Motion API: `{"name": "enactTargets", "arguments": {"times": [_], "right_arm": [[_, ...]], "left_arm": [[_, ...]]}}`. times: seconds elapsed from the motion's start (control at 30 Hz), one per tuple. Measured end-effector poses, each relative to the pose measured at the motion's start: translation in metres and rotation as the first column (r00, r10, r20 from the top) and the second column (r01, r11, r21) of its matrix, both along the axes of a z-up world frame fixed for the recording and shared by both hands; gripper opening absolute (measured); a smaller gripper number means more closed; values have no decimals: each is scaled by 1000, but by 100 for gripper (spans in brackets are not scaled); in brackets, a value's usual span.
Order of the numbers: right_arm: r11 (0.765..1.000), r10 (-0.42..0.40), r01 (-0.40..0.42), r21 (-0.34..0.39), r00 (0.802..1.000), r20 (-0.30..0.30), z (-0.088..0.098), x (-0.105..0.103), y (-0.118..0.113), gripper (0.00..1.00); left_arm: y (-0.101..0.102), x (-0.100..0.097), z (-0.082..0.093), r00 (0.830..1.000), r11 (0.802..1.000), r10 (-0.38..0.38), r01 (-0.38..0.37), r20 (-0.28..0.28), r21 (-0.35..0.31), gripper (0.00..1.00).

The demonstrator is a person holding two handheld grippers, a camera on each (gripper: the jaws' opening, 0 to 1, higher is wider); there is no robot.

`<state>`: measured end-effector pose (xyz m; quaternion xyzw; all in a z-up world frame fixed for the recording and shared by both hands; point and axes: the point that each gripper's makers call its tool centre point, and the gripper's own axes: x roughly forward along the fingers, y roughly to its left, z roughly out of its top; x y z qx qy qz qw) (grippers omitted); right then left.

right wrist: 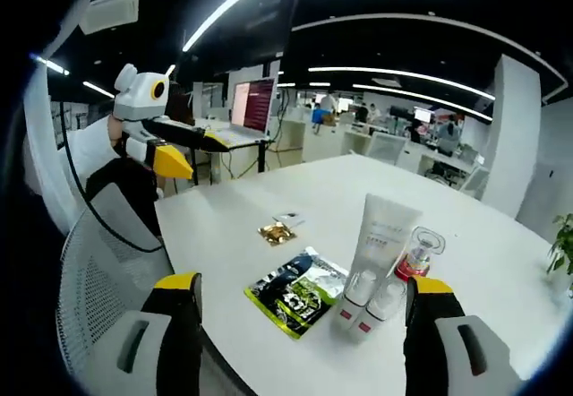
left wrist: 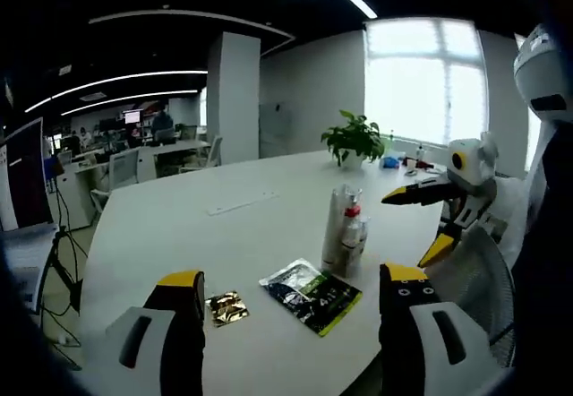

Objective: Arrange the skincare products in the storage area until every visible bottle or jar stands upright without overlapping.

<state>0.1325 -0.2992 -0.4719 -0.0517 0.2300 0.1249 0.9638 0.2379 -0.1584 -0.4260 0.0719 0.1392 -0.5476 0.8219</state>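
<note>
White table [right wrist: 269, 199], then green packet [right wrist: 296, 297] flat near the edge, gold sachet [right wrist: 277, 232] beyond. Tall tube [right wrist: 380, 239], two small bottles [right wrist: 365, 299] and clear jar [right wrist: 419, 254] clustered upright, touching. Left gripper [left wrist: 295, 306] and right gripper [right wrist: 300, 311] wide, empty. Probably spacing left.

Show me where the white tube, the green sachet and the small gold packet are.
white tube [right wrist: 383, 235], right gripper view, its body.
green sachet [right wrist: 300, 291], right gripper view, its middle.
small gold packet [left wrist: 226, 308], left gripper view, its middle.
</note>
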Motion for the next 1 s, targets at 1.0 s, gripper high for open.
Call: {"name": "enactTargets", "arguments": {"times": [1.0], "right_arm": [[995,-95,96,5,995,-14,-17,-1,-13,100]], "left_arm": [[7,-13,-21,996,1000,21,-21,-82,11,98]]}}
